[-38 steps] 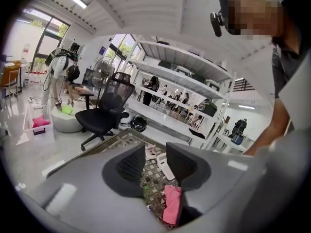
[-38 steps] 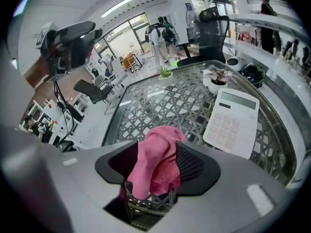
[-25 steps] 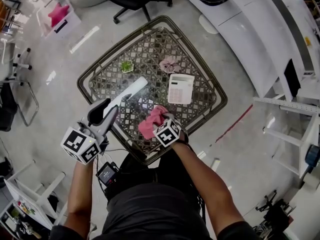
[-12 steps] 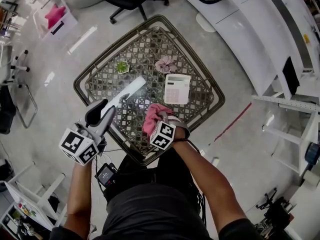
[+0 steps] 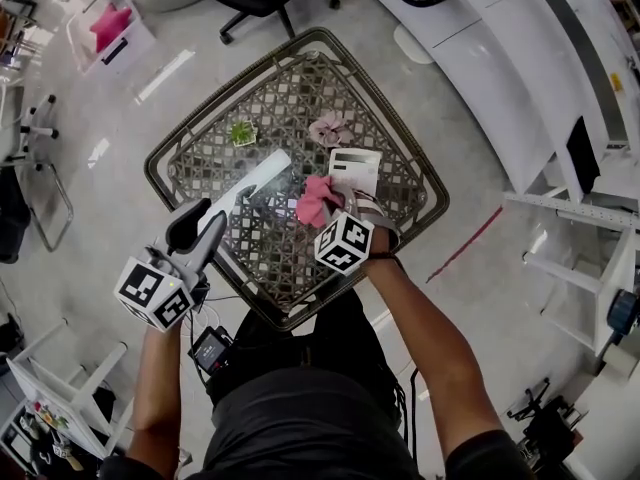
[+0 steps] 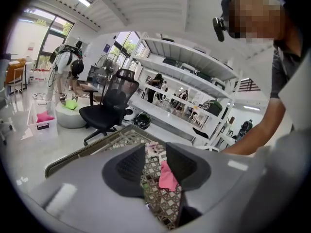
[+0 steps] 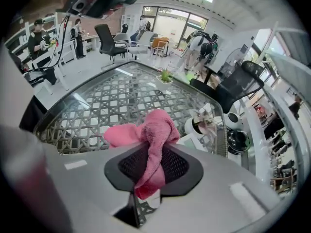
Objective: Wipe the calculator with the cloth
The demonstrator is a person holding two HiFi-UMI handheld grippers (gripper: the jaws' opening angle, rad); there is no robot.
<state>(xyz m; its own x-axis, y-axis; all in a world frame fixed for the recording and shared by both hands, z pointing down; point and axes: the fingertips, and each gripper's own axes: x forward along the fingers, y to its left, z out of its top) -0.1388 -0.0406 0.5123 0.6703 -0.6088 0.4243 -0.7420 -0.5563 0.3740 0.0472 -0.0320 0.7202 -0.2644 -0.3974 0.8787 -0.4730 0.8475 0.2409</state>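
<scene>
When looked down on from the head camera, shows a wicker-framed, glass-topped worktop (image 5: 300, 88) with the white calculator (image 5: 355, 171) lying flat on its right half. Puts the right gripper (image 5: 335, 213) at the calculator's near left corner, with the bunched pink cloth (image 5: 316, 200) at its tip overlapping that corner; hard to say from this height whether cloth and calculator actually touch. Has the left gripper (image 5: 203, 223) over the worktop's near left side, well apart from the calculator, close to the near end of a long white bar (image 5: 258, 178). Takes in a small green plant (image 5: 241, 132) and a pale pink ruffled thing (image 5: 330, 129) beyond, the latter just past the calculator's far edge.

Turning to the left gripper view, finds the jaws standing apart with nothing between the pads; through the gap, only lattice and the pink cloth farther off.

Turning to the right gripper view, finds the jaws closed tight on the cloth: one fold pinched between the dark pads, a bunch bulging past the tips, a tail hanging below. Catches the calculator's white corner just right of the cloth.
</scene>
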